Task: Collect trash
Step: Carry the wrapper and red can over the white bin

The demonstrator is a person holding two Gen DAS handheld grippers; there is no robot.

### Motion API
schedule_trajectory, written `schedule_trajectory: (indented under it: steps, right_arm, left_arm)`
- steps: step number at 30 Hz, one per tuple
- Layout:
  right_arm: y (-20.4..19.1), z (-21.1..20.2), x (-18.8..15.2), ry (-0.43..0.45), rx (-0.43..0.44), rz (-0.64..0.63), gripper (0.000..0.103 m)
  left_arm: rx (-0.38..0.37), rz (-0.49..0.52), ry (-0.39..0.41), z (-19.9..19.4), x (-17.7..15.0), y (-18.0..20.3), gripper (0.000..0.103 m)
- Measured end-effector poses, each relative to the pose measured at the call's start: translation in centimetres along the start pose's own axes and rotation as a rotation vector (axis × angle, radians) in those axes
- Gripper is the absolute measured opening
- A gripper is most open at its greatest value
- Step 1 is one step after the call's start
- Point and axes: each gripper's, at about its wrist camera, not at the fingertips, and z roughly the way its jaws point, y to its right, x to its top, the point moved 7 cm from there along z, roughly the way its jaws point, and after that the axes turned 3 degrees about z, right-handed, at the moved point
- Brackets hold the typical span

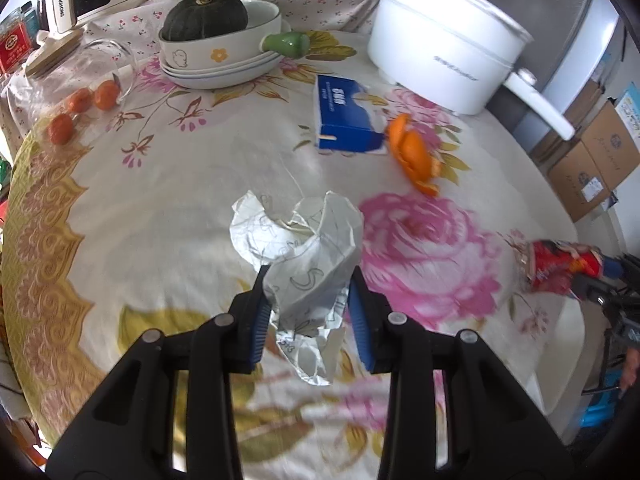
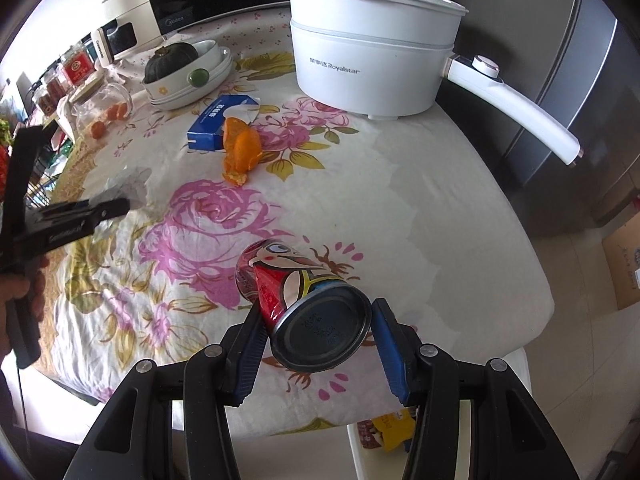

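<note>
both fingers (image 1: 259, 320) against the crumpled paper (image 1: 304, 264)

The paper (image 1: 304, 264) is crumpled and white; the can (image 2: 308, 304) is glossy printed metal with a dull base. A printed cloth (image 1: 180, 208) covers the table, and the pot (image 2: 368, 56) is smooth white plastic.

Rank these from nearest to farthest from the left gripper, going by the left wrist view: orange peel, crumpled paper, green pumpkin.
1. crumpled paper, between the left gripper fingers.
2. orange peel, farther off, right.
3. green pumpkin, at the table's far side, in a dish.
</note>
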Motion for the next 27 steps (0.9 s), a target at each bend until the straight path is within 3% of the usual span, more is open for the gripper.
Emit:
schedule_trajectory:
  steps: [4,10,17,27]
  right_arm:
    - [0.3,-1.5,-0.1,0.019,0.014,0.047,0.052]
    - [1.8,-4.6,-2.3,0.040,0.006,0.089,0.052]
    - [6.7,-6.7,-7.4,0.043,-0.021,0.209,0.052]
    - [14.9,-8.6,-13.3,0.026,-0.091,0.337,0.052]
  left_arm:
    - [-0.055,-0.008,0.002,-2.6,-2.0,1.7,0.038]
    - [-0.129,0.063,0.034,-5.5,-4.1,6.0,0.038]
    - [-0.203,0.155,0.029,-6.0,-5.2,11.5,0.038]
    - [-0.332,0.333,0.007,-5.3,-6.9,22.4,0.038]
